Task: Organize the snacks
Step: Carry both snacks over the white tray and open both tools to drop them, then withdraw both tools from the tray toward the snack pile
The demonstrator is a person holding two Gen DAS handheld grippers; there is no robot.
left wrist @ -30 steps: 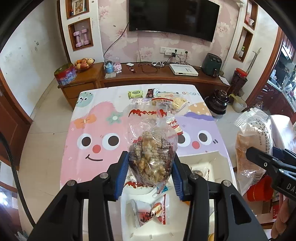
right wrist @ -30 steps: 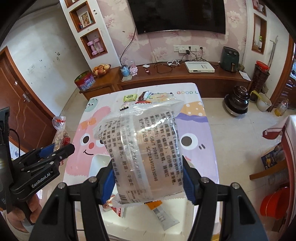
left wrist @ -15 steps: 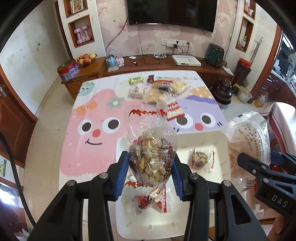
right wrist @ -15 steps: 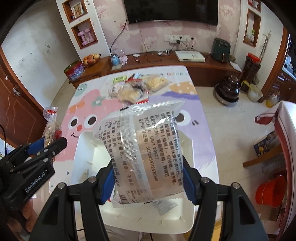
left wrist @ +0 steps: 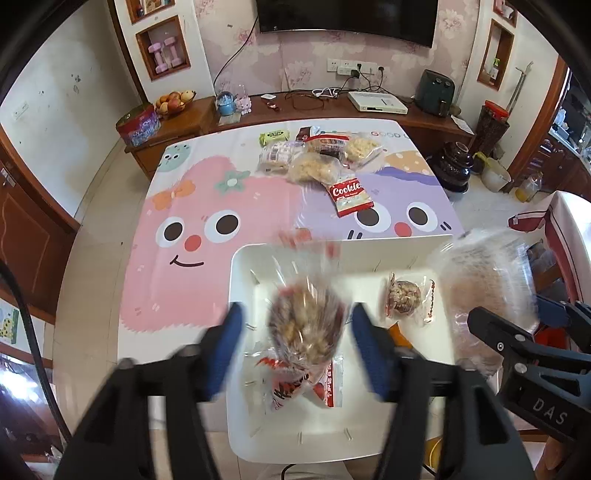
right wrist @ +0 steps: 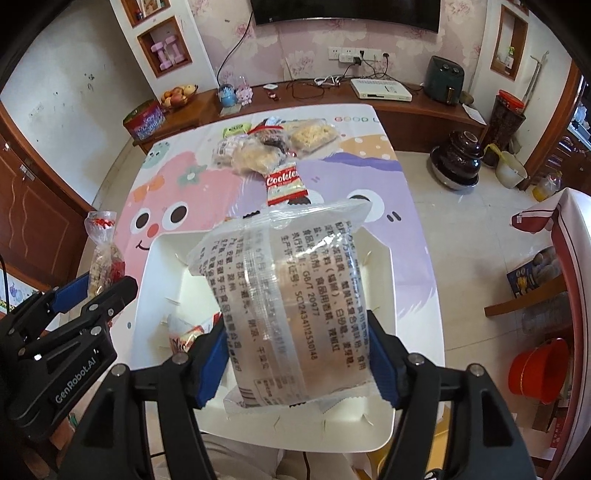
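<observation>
A: Left gripper (left wrist: 295, 328)?
B: Blurred; jaws opening, clear of the nut bag (left wrist: 306, 325) above the white bin (left wrist: 236, 295).
A: Right gripper (right wrist: 297, 362)?
B: Opening; pads seem to touch the printed packet (right wrist: 291, 306), contact uncertain.
A: Surface?
B: Cartoon tablecloth (left wrist: 192, 206); one cookie pack (left wrist: 349, 194).

Home living room (wall television (left wrist: 347, 16), sideboard (left wrist: 332, 110)).

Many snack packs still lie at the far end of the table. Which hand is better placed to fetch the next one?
Probably left. The left gripper is opening, pads clear of its nut bag over the white bin. The right gripper, also opening, still has the clear printed pack between its pads.
</observation>
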